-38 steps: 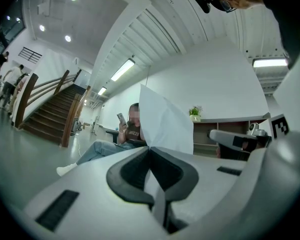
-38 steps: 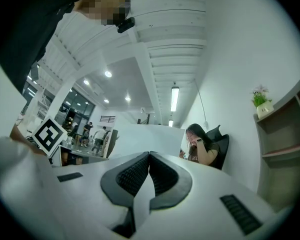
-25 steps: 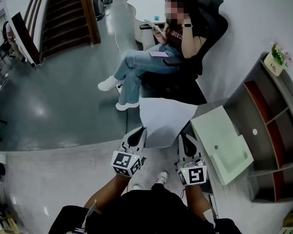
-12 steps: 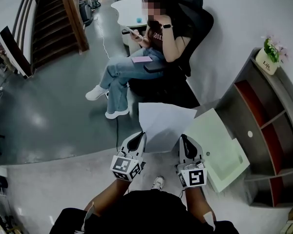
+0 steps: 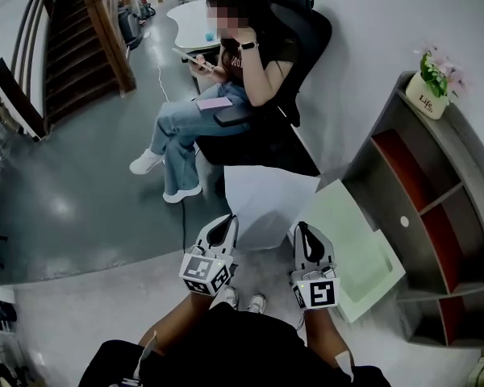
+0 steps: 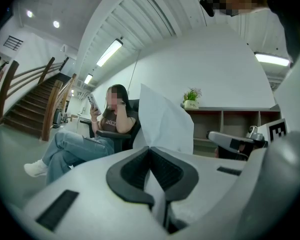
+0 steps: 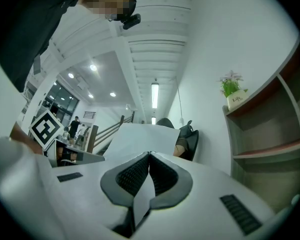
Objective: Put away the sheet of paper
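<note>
While a person [image 5: 226, 79] sits in a chair [image 5: 305, 10] ahead, the left tool [image 5: 224, 222] and right tool [image 5: 302, 229] each pinch a near corner of the paper [image 5: 268, 204], jaws pressed onto it. The paper hangs in the air between them, above the floor, with a shelf [image 5: 436, 216] off to the right.

- The near corners of the sheet of paper [image 5: 268, 202] are hidden between the closed jaws of the left gripper [image 5: 229, 218] and the right gripper [image 5: 302, 226].
- The shelf unit [image 5: 359, 164] is cut off by the head view's right edge.
</note>
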Motion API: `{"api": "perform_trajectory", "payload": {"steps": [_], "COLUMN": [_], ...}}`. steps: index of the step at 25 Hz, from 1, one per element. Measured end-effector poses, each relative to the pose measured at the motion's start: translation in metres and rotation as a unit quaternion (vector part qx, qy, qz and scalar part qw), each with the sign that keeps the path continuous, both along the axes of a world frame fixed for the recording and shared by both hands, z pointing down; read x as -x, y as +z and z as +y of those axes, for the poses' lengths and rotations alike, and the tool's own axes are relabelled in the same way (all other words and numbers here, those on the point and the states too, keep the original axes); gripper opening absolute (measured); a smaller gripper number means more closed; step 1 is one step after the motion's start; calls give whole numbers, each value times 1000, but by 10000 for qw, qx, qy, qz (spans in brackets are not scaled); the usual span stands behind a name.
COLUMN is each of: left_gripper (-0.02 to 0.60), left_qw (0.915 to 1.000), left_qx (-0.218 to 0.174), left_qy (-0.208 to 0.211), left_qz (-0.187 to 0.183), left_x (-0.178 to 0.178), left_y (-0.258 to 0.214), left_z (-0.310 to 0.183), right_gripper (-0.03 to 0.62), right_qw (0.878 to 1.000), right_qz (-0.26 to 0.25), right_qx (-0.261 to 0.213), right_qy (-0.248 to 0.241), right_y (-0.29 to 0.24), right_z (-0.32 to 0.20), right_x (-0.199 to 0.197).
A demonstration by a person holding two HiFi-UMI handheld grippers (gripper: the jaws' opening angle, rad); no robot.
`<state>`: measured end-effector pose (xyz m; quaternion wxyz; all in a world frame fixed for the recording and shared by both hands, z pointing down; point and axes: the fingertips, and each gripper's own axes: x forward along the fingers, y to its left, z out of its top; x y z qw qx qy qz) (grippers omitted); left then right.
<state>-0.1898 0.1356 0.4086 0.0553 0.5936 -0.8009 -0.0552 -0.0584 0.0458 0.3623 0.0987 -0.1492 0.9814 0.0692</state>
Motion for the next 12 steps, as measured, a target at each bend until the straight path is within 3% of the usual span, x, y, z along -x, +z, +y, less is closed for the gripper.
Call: {"api": "perform_trajectory", "payload": {"steps": [7,12], "left_gripper": [9,9], "left_qw": [9993,9964], "left_qx": [98,37], "left_qy": [362,842], "left_qz": [50,123], "left_x": [-9,-4], "left_y": [7,9], "left_z": [-40,-80], "right_gripper": [23,23], "right_qw": [9994,9966], "right_qz": [204,345], "right_qx": [-129,-193], "right_qy": [234,718], "right_y": [5,6], "right_z": [-24,-49], "right_x": [-13,-23]}}
